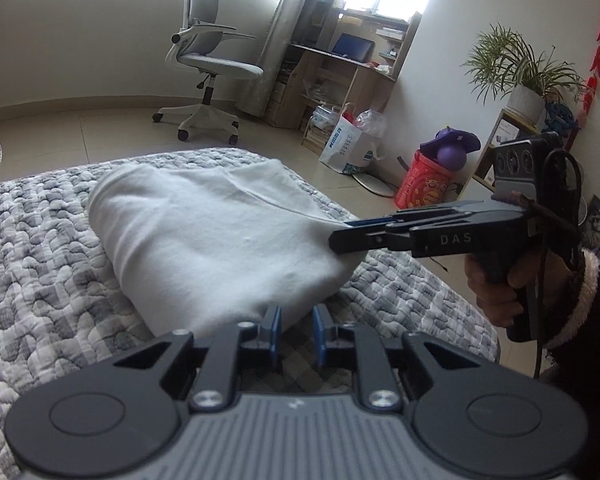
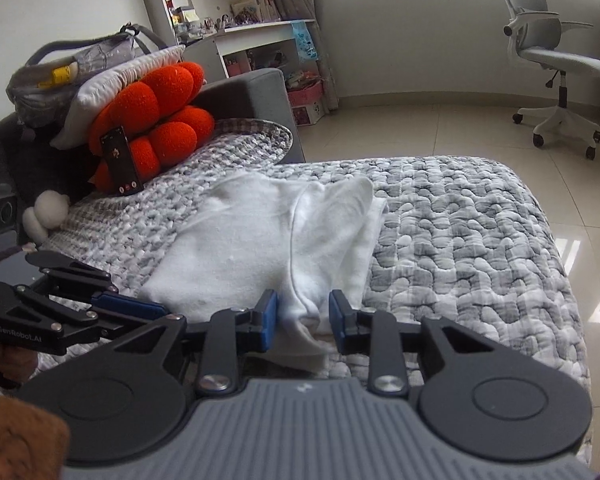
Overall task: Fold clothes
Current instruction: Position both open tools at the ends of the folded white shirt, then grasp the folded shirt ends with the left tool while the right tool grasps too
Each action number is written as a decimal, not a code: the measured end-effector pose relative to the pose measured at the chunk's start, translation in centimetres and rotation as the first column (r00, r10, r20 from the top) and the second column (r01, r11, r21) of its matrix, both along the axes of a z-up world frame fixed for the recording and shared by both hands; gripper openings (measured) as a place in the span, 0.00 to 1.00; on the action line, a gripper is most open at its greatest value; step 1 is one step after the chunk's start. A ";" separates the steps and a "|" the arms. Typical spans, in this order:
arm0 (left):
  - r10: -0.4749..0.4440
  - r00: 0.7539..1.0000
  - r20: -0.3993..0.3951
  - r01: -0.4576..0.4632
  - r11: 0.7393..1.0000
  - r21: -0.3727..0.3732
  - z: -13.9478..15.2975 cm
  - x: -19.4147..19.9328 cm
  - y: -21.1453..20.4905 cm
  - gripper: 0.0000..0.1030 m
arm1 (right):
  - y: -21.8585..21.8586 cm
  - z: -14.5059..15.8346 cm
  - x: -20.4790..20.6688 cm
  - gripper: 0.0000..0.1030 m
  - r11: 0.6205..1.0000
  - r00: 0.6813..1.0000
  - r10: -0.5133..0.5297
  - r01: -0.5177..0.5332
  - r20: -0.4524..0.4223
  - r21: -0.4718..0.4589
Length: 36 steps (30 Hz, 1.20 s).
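A white garment (image 2: 276, 240) lies partly folded on a bed covered with a grey and white quilted blanket (image 2: 460, 232). In the right wrist view the cloth lies in layers, with one flap laid over the other and a seam running down the middle toward the camera. The right claw (image 2: 303, 320) has its two blue pads apart, and a bunched corner of the white garment sits in the gap between them; the pads do not press on it. In the left wrist view this same claw (image 1: 340, 240) comes in from the right side, held by a hand (image 1: 496, 292) in a dark sleeve with a fluffy cuff, and its tip is at the near right edge of the cloth, which looks lifted there. The left claw (image 1: 296, 330) is at the near edge of the garment with its blue pads apart; I see the blanket pattern in the gap, and the cloth touches only the left pad. Behind the bed stand a grey office chair (image 1: 208, 60) on the tiled floor and a wooden desk (image 1: 340, 76). At the head of the bed lies an orange plush cushion (image 2: 160, 116), with a phone (image 2: 120, 160) leaning against it.
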<state>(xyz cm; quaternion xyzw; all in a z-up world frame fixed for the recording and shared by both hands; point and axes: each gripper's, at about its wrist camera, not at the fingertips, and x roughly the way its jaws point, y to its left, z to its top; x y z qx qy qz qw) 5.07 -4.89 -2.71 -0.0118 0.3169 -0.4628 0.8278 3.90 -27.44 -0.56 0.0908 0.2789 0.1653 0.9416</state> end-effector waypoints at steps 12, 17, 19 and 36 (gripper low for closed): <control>0.290 0.952 0.101 -0.286 0.957 -0.051 0.1 1.5 -1.5 0.18 | 2.8 0.4 1.9 0.33 0.992 0.982 -0.126 0.128 0.142 -0.003; 0.356 0.926 0.125 -0.355 0.934 -0.031 -0.7 2.8 -2.8 0.18 | 4.9 -0.7 3.9 0.33 0.982 0.977 -0.146 0.162 0.153 -0.095; 0.386 0.915 0.117 -0.384 0.923 -0.037 -0.9 3.6 -2.9 0.18 | 4.9 -1.3 4.7 0.25 0.973 0.972 -0.190 0.205 0.136 -0.107; 0.632 0.767 -0.111 -0.641 0.758 -0.117 -0.7 6.3 1.6 0.38 | 2.7 -0.2 4.0 0.33 0.969 0.964 -0.248 0.247 0.094 0.025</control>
